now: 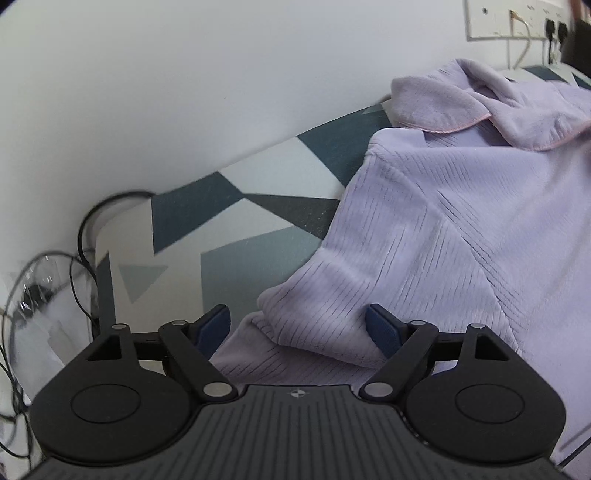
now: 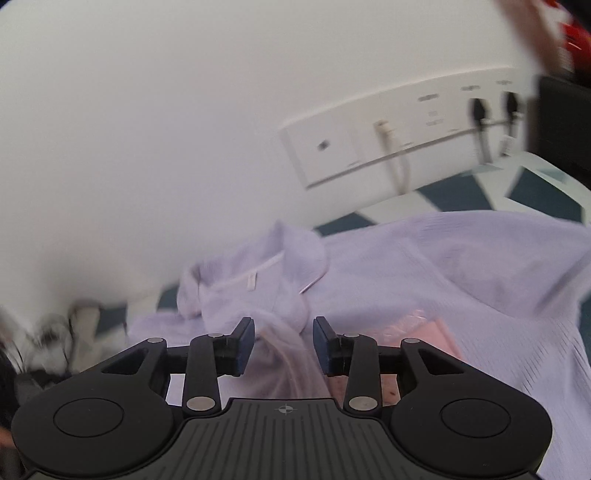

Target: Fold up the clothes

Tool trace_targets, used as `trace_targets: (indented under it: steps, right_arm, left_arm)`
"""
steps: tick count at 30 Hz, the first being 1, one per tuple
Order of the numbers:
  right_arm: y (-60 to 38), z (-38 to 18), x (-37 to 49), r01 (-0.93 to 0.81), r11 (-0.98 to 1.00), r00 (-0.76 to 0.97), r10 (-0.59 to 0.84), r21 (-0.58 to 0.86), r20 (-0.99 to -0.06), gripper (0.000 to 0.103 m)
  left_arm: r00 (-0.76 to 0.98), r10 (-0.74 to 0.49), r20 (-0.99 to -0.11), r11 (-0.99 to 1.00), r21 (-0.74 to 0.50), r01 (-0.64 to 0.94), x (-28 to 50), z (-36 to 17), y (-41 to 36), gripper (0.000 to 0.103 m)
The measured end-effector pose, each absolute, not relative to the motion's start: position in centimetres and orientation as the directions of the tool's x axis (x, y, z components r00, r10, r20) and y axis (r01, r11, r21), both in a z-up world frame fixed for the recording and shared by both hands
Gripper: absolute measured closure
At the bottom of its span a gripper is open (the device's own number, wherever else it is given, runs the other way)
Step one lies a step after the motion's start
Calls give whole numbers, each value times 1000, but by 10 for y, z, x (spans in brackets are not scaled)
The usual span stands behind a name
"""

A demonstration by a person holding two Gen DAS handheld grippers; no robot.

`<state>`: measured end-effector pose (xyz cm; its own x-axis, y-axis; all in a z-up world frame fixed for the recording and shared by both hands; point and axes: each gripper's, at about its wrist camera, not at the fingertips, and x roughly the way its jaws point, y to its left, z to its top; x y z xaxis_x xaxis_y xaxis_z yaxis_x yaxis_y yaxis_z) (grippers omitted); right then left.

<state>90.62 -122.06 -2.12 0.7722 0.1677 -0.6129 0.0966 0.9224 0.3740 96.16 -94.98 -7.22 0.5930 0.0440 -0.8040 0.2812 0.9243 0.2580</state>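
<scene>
A lilac ribbed fleece top (image 1: pixel 454 236) with pink piping on its collar lies on a table covered in a grey, white and dark teal geometric cloth (image 1: pixel 236 229). My left gripper (image 1: pixel 299 328) is open, and a folded sleeve end of the top lies between its blue pads without being pinched. In the right wrist view the same top (image 2: pixel 424 266) is blurred, its collar (image 2: pixel 258 273) just ahead. My right gripper (image 2: pixel 283 341) is open, with a fold of the fabric rising between its fingers. A pink patch (image 2: pixel 428 332) shows under the cloth to the right.
A white wall runs behind the table, with a socket panel (image 2: pixel 399 129) holding plugs and cables. Black cables (image 1: pixel 81 236) and clear plastic hang off the table's left end. A dark object (image 2: pixel 561 122) stands at the far right, and a person's arm (image 2: pixel 532 29) shows at the top right.
</scene>
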Motion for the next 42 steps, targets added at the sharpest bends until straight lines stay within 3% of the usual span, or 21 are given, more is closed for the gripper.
trace_targets:
  steps: [4,8,9,11,13,17,23,29,30,31,32,33,35,38,42]
  right_arm:
    - [-1206,-52,948,102,982,704,42,159,-709,85]
    - [-1203,-73,974,141,978,685,15,153,-728,84]
    - [-1203,-74,976,146,977,686,11,152,-727,83]
    - [-1205,-72,975,174,972,680,-5,155,-733,70]
    - [-1207,-67,971,190,967,683,-4,172,-731,63]
    - [-1204,-39,954,145,960,735,59,241,-676,63]
    - [-1166,-24,1013,-9,955,705,216,296,-675,63]
    - [-1124,-33,1088,-77,944,637,294,321,-712,52]
    - [-1117,-38,1103,-70,945,619,292,320,-729,52]
    - [-1112,-44,1114,-57,946,606,287,320,-742,53]
    - [-1107,-50,1121,-60,946,582,293,320,-759,53]
    - [-1103,-55,1128,-64,945,557,300,320,-775,56]
    - [-1099,-58,1136,-76,946,546,303,314,-781,87]
    - [-1098,-49,1139,-102,950,599,295,294,-745,90]
    - [-1105,-41,1155,-66,932,642,313,357,-700,93]
  left_arm:
    - [603,69,-795,917,288,275,961,-72,-947,20]
    - [615,97,-782,910,320,263,959,-72,-943,20]
    - [605,95,-791,918,305,254,961,-71,-941,20]
    - [588,93,-803,928,285,242,964,-69,-938,20]
    - [587,91,-804,925,287,250,963,-67,-938,22]
    - [617,38,-786,895,302,329,957,-60,-938,22]
    - [610,-165,-775,877,167,450,981,-39,-921,22]
    - [543,-286,-790,855,46,517,1012,-49,-936,22]
    - [530,-292,-796,853,33,520,1014,-52,-938,34]
    - [518,-299,-801,852,20,523,1015,-55,-940,63]
    - [506,-306,-807,850,8,526,1017,-59,-942,75]
    - [493,-312,-812,849,-5,529,1018,-62,-944,94]
    - [477,-320,-819,847,-22,530,1020,-68,-947,96]
    - [536,-274,-798,870,31,492,1011,-63,-941,96]
    - [544,-261,-798,906,-9,422,1020,-64,-924,96]
